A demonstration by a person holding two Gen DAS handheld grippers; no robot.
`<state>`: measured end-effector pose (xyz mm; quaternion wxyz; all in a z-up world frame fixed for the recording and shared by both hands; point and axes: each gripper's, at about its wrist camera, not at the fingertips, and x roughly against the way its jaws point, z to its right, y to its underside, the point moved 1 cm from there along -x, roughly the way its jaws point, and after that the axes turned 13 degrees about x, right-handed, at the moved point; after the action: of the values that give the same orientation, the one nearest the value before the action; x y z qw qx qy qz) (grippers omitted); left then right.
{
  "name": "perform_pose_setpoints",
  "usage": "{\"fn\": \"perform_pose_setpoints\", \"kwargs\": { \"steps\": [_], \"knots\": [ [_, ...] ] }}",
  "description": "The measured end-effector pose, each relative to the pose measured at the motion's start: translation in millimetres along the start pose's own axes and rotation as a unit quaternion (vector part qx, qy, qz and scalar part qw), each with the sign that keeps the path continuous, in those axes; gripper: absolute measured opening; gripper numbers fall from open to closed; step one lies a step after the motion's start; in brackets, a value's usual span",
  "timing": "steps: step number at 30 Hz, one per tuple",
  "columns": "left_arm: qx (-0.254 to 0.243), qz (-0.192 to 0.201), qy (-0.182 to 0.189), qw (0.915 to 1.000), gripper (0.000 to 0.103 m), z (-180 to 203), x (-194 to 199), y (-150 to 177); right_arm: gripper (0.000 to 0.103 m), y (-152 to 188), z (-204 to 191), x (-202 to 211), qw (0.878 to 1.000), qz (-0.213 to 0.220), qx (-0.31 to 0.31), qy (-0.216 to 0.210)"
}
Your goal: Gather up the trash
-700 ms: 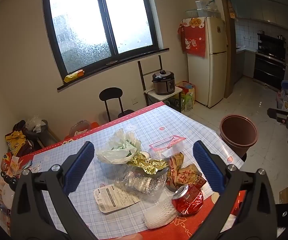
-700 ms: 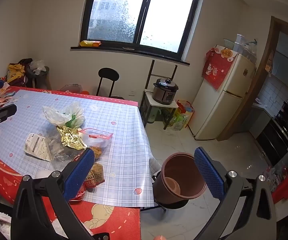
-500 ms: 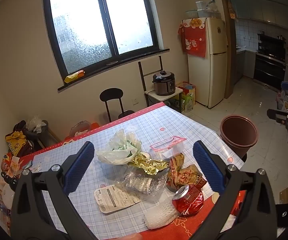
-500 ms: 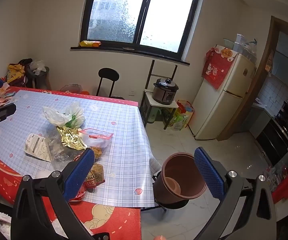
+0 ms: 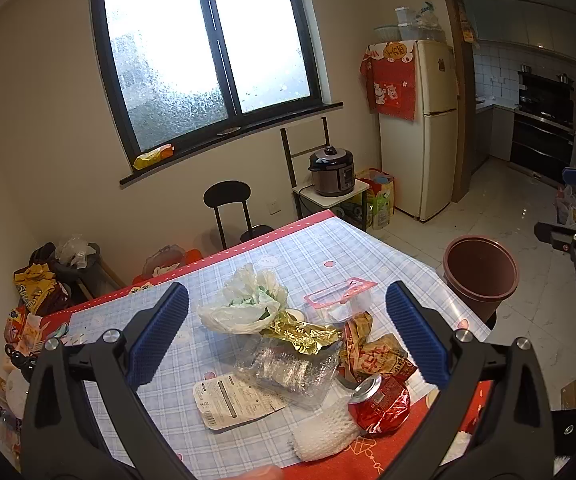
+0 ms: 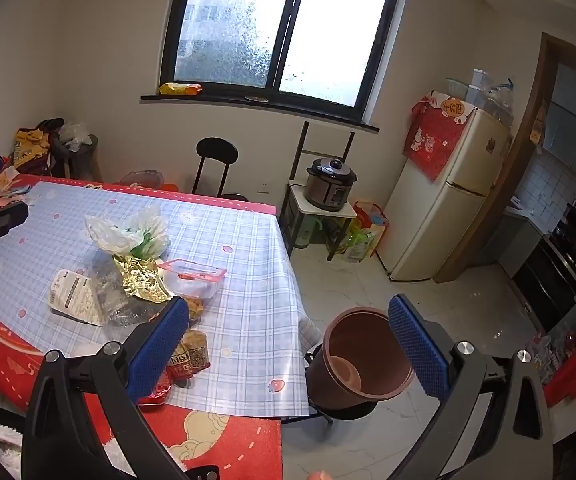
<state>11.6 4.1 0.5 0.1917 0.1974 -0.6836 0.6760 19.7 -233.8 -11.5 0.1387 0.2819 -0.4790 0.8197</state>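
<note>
Trash lies in a loose heap near the front of the table point(image 5: 320, 248), which wears a blue-checked plastic cloth with a red border: a crumpled white plastic bag point(image 5: 243, 300), a creased gold foil wrapper point(image 5: 300, 332), a flattened clear plastic bottle point(image 5: 283, 368), a white printed label pouch point(image 5: 231, 400), a crushed red drink can point(image 5: 380, 400), a white foam net sleeve point(image 5: 322, 436), brown and red snack packets point(image 5: 376, 356) and a clear zip bag with a pink seal point(image 5: 340, 296). All of it looks light and should lift with little force. The bags and foil are soft and will fold under a pinch, so a bunched ridge is the best hold. The bottle and the pouch look slick and may slide, so the bottle's crumpled middle seems safer than its ends. The can is stiffer, with sharp-looking dents, and I would take it across its flattened body. The net sleeve is springy and easy to catch. The round brown plastic bin point(image 6: 364, 356) stands on a low stool just beside the table's corner. The left tool point(image 5: 283, 332) hangs over the heap with its fingers spread wide and nothing between them; the right tool point(image 6: 288, 340) is likewise spread and empty, looking at the table corner and the bin. Against the frames from a moment ago, almost nothing differs: both tools keep the same pose and no piece has moved.
</note>
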Motion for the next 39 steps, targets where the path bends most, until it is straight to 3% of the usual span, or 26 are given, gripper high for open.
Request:
{"fn": "perform_pose_setpoints", "kwargs": {
  "steps": [39],
  "knots": [
    [0.002,0.003,0.001,1.0,0.097,1.2,1.8,3.5,0.098,-3.8,-2.7,4.9,1.0,0.001,0.008,0.003]
  ]
}}
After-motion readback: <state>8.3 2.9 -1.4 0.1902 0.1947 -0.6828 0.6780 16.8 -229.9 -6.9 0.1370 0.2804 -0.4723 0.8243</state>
